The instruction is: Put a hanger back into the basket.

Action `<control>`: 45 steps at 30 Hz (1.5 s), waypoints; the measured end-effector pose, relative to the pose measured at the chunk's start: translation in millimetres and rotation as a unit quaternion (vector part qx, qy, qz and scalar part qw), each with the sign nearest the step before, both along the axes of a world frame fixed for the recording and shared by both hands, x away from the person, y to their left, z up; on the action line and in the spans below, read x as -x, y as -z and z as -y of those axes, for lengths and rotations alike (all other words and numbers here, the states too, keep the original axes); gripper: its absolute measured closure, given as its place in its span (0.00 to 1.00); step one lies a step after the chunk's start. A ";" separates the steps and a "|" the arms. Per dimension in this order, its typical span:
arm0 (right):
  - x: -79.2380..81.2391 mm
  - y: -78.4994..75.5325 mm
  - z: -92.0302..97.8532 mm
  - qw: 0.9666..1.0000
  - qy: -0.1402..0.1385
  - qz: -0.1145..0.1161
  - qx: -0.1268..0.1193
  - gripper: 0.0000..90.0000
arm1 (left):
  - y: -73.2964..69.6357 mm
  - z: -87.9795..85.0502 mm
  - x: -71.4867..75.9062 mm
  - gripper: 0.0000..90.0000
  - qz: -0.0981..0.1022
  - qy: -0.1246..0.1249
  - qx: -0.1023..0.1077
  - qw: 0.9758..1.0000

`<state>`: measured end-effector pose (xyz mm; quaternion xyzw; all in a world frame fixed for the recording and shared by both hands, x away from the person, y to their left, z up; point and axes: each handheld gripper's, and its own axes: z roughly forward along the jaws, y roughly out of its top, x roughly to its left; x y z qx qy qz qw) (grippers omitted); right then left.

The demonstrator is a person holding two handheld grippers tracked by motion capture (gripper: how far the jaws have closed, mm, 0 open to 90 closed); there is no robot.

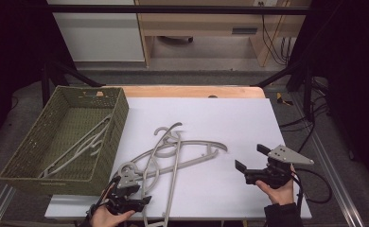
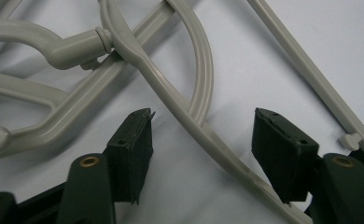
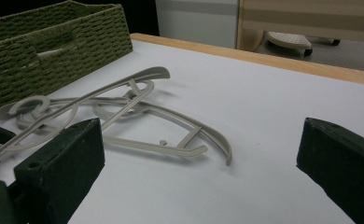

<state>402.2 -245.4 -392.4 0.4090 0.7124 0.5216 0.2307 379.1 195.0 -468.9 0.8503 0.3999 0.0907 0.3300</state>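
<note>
Several grey plastic hangers [image 1: 173, 151] lie tangled on the white board [image 1: 230, 118], left of its middle. My left gripper [image 1: 142, 196] is low at the front end of the pile. In the left gripper view its jaws [image 2: 202, 116] stand on either side of one thin hanger arm [image 2: 217, 144], with gaps between the pads and the arm. My right gripper [image 1: 252, 157] is held over bare board at the front right, jaws wide apart with nothing between them [image 3: 203, 126], facing the hangers [image 3: 138, 107].
A green woven basket [image 1: 114, 132] stands at the left edge of the board with grey hangers [image 1: 83, 142] lying inside; it also appears at upper left in the right gripper view [image 3: 54, 37]. A wooden table edge [image 1: 192, 91] runs behind the board.
</note>
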 end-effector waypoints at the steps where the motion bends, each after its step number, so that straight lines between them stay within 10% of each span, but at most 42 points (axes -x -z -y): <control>1: 0.1 0.0 -0.2 1.000 -0.001 0.000 0.000 0.01 | -0.2 -0.1 -0.2 0.47 0.001 -0.002 -0.002 1.000; 20: -0.8 0.5 -0.9 1.000 -0.002 -0.001 0.001 0.01 | -6.7 4.3 -13.2 0.79 -0.022 -0.019 -0.041 0.999; 45: -1.3 1.2 -0.4 1.000 -0.002 0.000 0.001 0.01 | -8.6 10.0 -30.3 0.83 -0.018 0.007 -0.052 0.998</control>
